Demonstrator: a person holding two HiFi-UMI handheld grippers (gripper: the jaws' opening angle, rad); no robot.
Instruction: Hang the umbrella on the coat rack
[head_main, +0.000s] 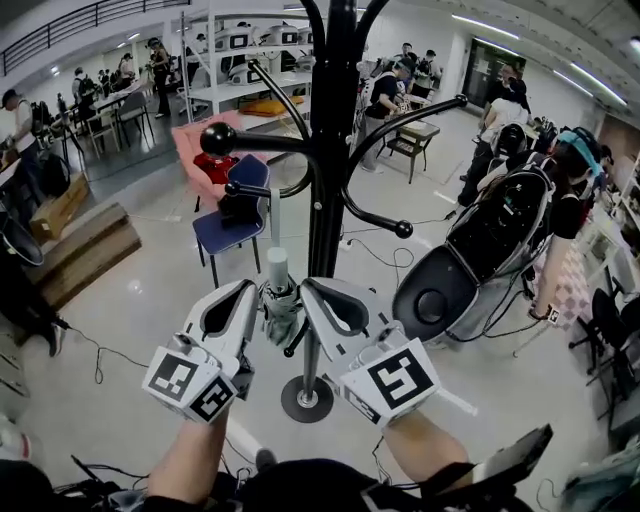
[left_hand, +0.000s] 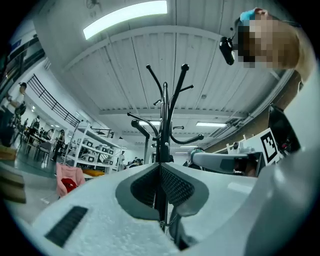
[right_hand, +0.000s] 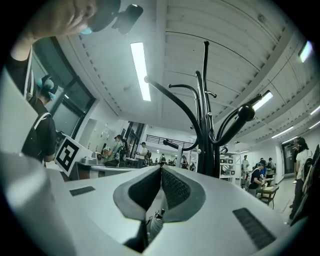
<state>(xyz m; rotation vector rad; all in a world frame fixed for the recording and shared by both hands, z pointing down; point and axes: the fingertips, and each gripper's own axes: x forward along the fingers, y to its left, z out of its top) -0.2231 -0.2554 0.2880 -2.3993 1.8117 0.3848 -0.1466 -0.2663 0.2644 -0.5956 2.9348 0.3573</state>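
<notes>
A black coat rack stands straight ahead on a round base. A folded grey-green umbrella with a pale handle hangs upright beside the pole. A light strap runs from it up to a short left hook. My left gripper sits just left of the umbrella and my right gripper just right of it. Both are shut, with their tips meeting, as the left gripper view and right gripper view show. Umbrella fabric shows low behind the right jaws. I cannot tell whether either touches it.
A blue chair and a pink cloth lie behind the rack on the left. A dark pod-shaped machine sits at right, wooden boxes at far left. Cables cross the floor. Several people stand at the tables behind.
</notes>
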